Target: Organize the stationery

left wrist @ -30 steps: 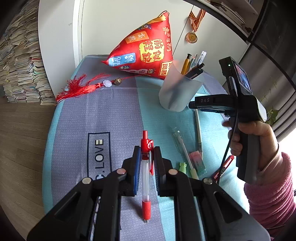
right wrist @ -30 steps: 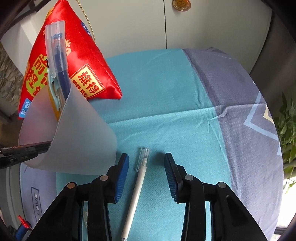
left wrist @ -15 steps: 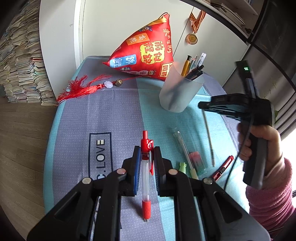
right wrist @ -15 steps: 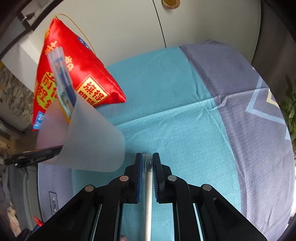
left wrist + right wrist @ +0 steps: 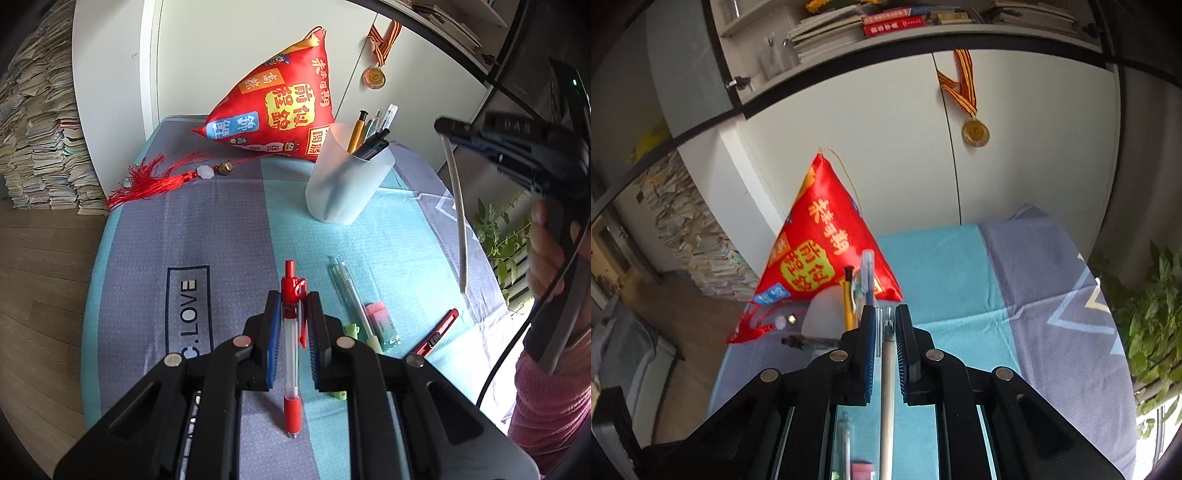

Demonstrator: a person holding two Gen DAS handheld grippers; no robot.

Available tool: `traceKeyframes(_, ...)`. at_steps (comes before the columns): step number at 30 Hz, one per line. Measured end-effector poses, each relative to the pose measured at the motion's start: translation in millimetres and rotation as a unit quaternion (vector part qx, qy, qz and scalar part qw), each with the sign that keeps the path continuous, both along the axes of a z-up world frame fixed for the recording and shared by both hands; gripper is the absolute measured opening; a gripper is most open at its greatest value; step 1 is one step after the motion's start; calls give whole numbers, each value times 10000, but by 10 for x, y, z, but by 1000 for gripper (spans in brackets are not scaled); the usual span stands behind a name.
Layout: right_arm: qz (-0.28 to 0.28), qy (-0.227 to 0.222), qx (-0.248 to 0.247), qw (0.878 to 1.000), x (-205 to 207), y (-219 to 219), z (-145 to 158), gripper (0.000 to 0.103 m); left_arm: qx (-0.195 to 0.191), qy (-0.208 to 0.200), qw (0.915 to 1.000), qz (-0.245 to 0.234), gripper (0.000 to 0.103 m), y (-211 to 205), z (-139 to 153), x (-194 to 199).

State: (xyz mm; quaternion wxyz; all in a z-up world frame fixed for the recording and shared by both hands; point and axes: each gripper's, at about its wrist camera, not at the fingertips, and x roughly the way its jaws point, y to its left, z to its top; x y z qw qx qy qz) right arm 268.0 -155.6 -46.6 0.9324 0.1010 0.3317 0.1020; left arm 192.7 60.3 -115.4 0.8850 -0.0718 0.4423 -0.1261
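Frosted plastic pen cup (image 5: 345, 184) already holds several pens — part of job done. Right gripper (image 5: 885, 332) clenched on white pen (image 5: 886, 398), lifted clear of cloth, cup just ahead and below. Left gripper (image 5: 293, 332) clamped on red pen (image 5: 291, 354), low over tablecloth (image 5: 147, 229). Left on cloth: clear pen (image 5: 349, 291), eraser (image 5: 380, 319), red utility knife (image 5: 437, 332) — none yet sorted.
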Motion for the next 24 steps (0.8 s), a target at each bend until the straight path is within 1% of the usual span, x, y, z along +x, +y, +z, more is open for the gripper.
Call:
traceKeyframes(3, -25, -229, 58, 9997, 74, 66, 137, 11, -9, -25, 10000, 46, 12, 36, 23, -9)
traceKeyframes(9, -100, -937, -6, 9955, 325, 249, 402, 11, 2, -145, 9998, 162, 12, 98, 113, -7)
traceKeyframes(11, -115, -1002, -62, 9949, 424, 304, 413, 11, 58, -278, 9994, 194, 12, 102, 209, 29)
traceKeyframes(14, -125, -1044, -146, 9943, 549, 380, 394, 11, 130, -590, 9979, 245, 12, 106, 392, 111)
traceKeyframes(18, -146, -1216, -147, 9924, 624, 413, 399, 11, 34, -971, 9950, 251, 11, 93, 652, 273)
traceKeyframes(22, -171, -1346, -241, 9905, 702, 447, 400, 11, -48, -1235, 9920, 239, 11, 67, 833, 404)
traceKeyframes(24, -169, -1380, -285, 9899, 739, 463, 377, 11, 6, -1300, 9913, 220, 11, 48, 873, 451)
